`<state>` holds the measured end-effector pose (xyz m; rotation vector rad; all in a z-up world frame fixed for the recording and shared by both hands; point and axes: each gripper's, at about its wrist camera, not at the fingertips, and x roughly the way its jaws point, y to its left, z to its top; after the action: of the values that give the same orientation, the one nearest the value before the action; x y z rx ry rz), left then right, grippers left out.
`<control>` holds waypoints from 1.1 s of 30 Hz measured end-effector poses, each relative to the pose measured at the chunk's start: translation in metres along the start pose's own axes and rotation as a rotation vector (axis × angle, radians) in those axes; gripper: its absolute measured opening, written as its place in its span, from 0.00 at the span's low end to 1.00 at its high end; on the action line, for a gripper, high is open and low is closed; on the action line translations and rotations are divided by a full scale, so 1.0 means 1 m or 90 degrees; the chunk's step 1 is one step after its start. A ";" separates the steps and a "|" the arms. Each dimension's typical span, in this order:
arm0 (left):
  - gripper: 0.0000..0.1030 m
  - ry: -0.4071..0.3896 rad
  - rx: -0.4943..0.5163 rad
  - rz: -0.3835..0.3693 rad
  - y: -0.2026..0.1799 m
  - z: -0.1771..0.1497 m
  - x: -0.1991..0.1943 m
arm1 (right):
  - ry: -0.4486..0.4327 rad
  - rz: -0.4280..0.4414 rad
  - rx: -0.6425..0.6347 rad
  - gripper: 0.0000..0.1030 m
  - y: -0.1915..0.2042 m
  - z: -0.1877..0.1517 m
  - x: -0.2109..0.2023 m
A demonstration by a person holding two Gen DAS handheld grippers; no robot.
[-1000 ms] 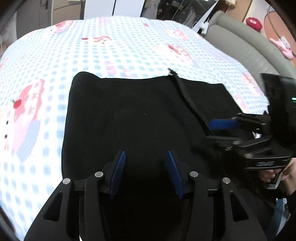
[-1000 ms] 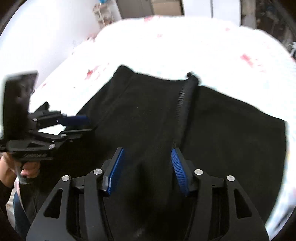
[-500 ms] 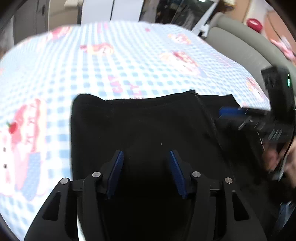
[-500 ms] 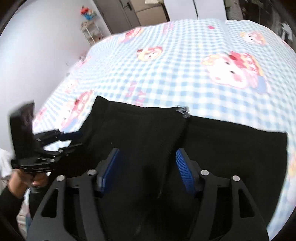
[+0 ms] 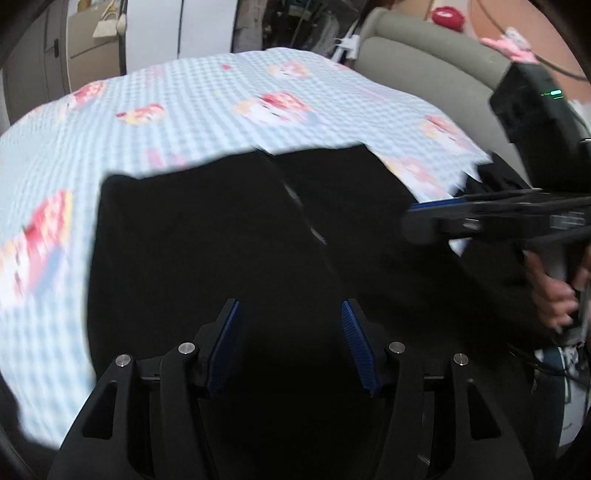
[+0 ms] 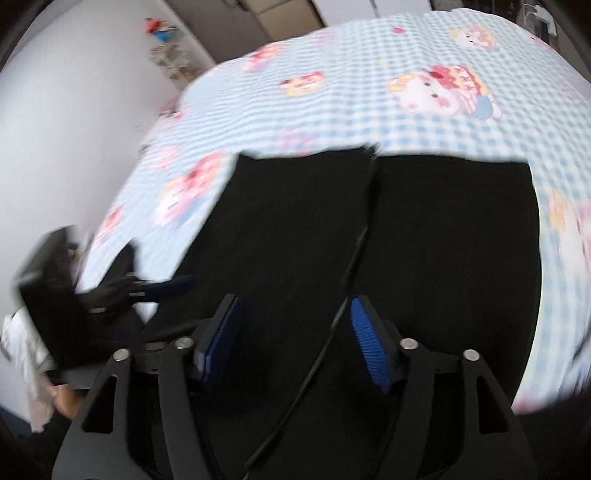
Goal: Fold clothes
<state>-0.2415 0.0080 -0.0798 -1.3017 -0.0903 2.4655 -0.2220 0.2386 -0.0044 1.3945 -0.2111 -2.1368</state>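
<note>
The black garment, a zip-front piece of dark fabric, lies spread flat on the checked bedsheet, filling the centre and lower half of both my wrist views; its zipper runs from the top edge down the middle, and its upper hem sits straight across the sheet's blue-and-white squares and cartoon prints. My left gripper hangs above the cloth at the bottom of its own frame, blue pads apart and drawing inward, with only fabric seen below them and nothing pinched; my right gripper hangs likewise at the bottom of its frame, pads set wide, the zipper line passing beneath the gap, no cloth gripped. At the right edge of the left view my right gripper reaches in sideways above the garment's right border, my right hand wrapped on its handle; at the lower left of the right view my left gripper shows blurred beside the garment's left edge. A grey headboard curves across the upper right of the left view, a red cushion above it; a white wall fills the upper left of the right view; both frames are smeared with motion blur.
</note>
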 end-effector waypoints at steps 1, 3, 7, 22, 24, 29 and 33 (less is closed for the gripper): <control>0.43 0.002 -0.016 -0.009 -0.008 -0.015 -0.003 | 0.004 0.012 0.001 0.64 0.005 -0.015 -0.010; 0.40 0.003 -0.069 -0.032 -0.026 -0.051 -0.012 | 0.015 0.021 -0.003 0.64 0.024 -0.061 -0.020; 0.37 0.013 -0.118 -0.037 -0.050 -0.105 -0.002 | 0.025 0.003 0.009 0.62 0.042 -0.141 -0.014; 0.46 -0.008 -0.099 -0.031 -0.123 -0.200 -0.064 | -0.025 -0.047 0.124 0.63 -0.009 -0.320 -0.062; 0.46 0.008 -0.123 -0.015 -0.116 -0.209 -0.053 | -0.009 -0.057 0.115 0.63 -0.011 -0.329 -0.059; 0.36 0.030 -0.171 -0.008 -0.102 -0.221 -0.043 | -0.015 -0.075 0.072 0.65 -0.009 -0.342 -0.055; 0.25 0.025 -0.156 -0.073 -0.099 -0.213 -0.058 | -0.032 -0.067 0.082 0.65 -0.013 -0.341 -0.044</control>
<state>-0.0115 0.0586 -0.1350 -1.3983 -0.4562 2.3878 0.0856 0.3317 -0.1263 1.4536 -0.3056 -2.2823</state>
